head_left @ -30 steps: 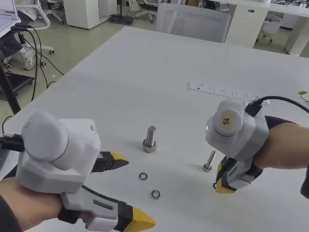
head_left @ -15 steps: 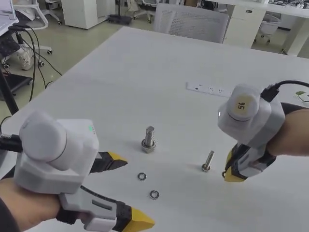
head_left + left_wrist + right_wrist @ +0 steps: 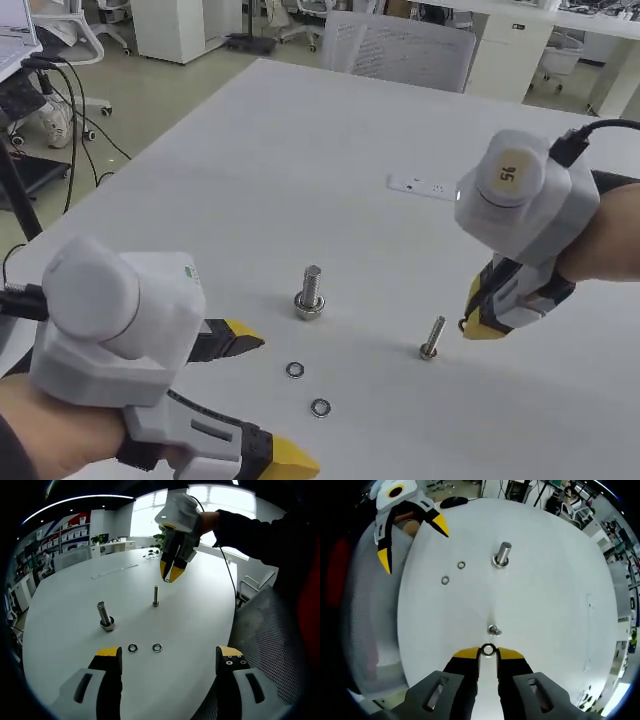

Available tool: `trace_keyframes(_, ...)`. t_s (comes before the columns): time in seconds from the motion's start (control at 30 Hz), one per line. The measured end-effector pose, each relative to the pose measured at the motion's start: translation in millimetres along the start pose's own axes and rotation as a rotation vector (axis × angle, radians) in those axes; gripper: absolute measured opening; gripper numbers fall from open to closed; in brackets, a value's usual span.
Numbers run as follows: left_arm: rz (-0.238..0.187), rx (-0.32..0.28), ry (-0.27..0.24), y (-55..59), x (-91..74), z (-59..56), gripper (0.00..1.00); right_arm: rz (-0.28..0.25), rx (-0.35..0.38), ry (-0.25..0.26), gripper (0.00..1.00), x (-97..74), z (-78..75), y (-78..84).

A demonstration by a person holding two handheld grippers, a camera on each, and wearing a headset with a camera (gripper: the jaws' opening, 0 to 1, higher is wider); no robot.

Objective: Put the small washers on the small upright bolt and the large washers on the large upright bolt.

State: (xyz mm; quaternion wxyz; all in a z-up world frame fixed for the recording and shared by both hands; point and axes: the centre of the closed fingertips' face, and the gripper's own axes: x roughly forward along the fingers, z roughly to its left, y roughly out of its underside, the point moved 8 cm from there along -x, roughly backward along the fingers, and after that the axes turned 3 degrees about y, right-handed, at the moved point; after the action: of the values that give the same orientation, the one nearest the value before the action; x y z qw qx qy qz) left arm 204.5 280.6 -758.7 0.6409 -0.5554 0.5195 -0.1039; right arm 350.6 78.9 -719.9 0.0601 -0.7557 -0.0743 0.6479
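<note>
While the right tongs (image 3: 488, 653) grip a washer (image 3: 488, 645), with the small upright bolt (image 3: 494, 630) just ahead of their tips, the left tongs (image 3: 169, 653) stand open, two loose washers (image 3: 132, 648) lying on the desk (image 3: 200, 615) just beyond them. Probable next move: align hole over bolt tip, lower, release.

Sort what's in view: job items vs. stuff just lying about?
Job:
large upright bolt
small upright bolt
loose washer
second loose washer
washer pinched in right gripper

Lying about:
power strip
mesh chair
</note>
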Motion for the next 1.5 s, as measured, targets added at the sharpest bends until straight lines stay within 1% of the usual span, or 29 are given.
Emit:
trace_keyframes(0.23,-0.001,-0.002,-0.002,-0.1,0.2,0.2,0.76,-0.005,-0.026,0.009,0.14,-1.5,-0.6,-9.4)
trace_keyframes(0.6,0.0,-0.008,-0.002,1.4,0.9,0.8,0.76,-0.008,-0.042,0.007,0.14,3.2,-5.3,-15.7)
trace_keyframes(0.87,0.001,-0.014,-0.005,3.4,0.9,1.4,0.76,0.002,-0.053,-0.009,0.14,12.9,-6.4,-18.1)
trace_keyframes(1.03,0.002,-0.014,-0.007,4.5,1.0,1.5,0.76,0.01,-0.054,-0.019,0.14,18.6,-7.3,-16.5)
trace_keyframes(1.3,0.003,-0.018,-0.007,6.1,0.4,0.6,0.76,0.02,-0.058,-0.026,0.14,24.5,-7.8,-15.8)
trace_keyframes(1.5,0.005,-0.019,-0.008,6.9,-0.1,0.3,0.76,0.021,-0.057,-0.032,0.14,25.4,-6.5,-16.2)
